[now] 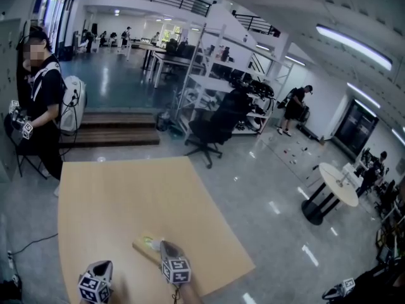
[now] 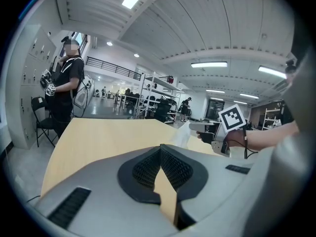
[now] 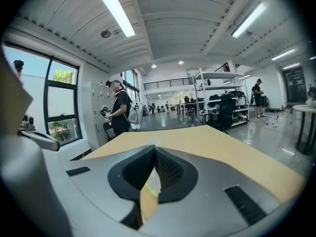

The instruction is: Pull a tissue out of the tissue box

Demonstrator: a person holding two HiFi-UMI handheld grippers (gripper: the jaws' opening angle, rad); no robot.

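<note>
A flat tissue box (image 1: 145,244) lies on the wooden table (image 1: 126,195) near its front edge. My right gripper (image 1: 163,246) hovers just above the box. In the left gripper view the right gripper (image 2: 193,128) is shut on a white tissue (image 2: 181,137) that hangs from its tips above the table. In the right gripper view its pads (image 3: 165,169) meet at the top, with a pale sliver in the gap below them. My left gripper (image 1: 104,268) sits to the left of the box, apart from it. Its jaws (image 2: 160,149) touch at the tips with nothing between them.
A person in black (image 1: 42,100) stands at the far left of the table beside a chair, holding grippers. A black office chair (image 1: 214,132) and shelving racks (image 1: 209,75) stand beyond the table. A round white table (image 1: 338,185) is at the right. The table's right edge (image 1: 235,253) is close to the box.
</note>
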